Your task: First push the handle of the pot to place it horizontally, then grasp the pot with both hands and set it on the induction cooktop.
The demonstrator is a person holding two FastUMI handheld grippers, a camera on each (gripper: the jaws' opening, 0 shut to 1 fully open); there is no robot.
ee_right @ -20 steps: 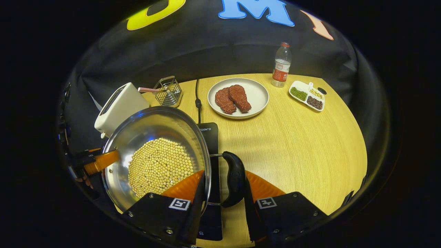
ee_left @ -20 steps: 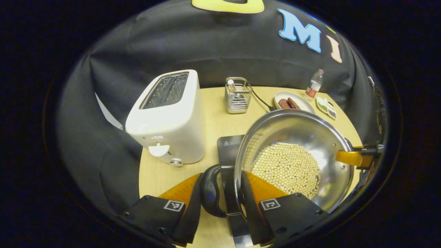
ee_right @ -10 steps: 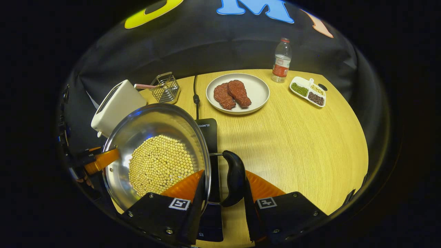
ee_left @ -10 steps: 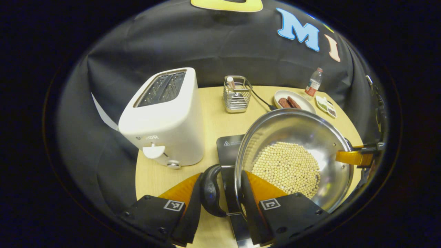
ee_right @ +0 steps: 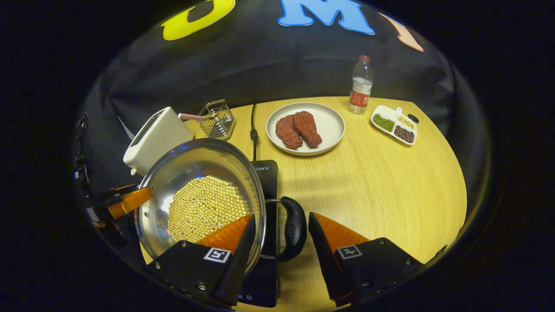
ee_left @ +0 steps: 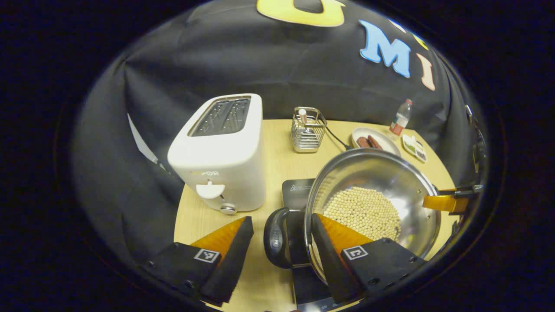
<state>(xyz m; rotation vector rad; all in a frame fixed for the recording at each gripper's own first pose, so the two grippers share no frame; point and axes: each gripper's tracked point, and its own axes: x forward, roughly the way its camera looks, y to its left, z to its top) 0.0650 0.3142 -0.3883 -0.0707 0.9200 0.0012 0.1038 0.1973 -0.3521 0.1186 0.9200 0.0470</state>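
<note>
A steel pot holding pale beans rests on the black induction cooktop. My left gripper is open around the pot's black loop handle. Its left finger stands clear of the handle and its right finger reaches over the rim into the pot. In the right gripper view the pot sits on the cooktop. My right gripper is open astride the other black handle, with one finger inside the rim. Each view shows the other gripper's orange finger across the pot.
A white toaster stands close to the left of the cooktop, with a wire rack behind. A plate of meat, a bottle, a divided dish and the cooktop's cord lie farther back on the wooden table.
Both grippers have opened and let go of the pot's handles. Both have drawn back a little from the pot.
</note>
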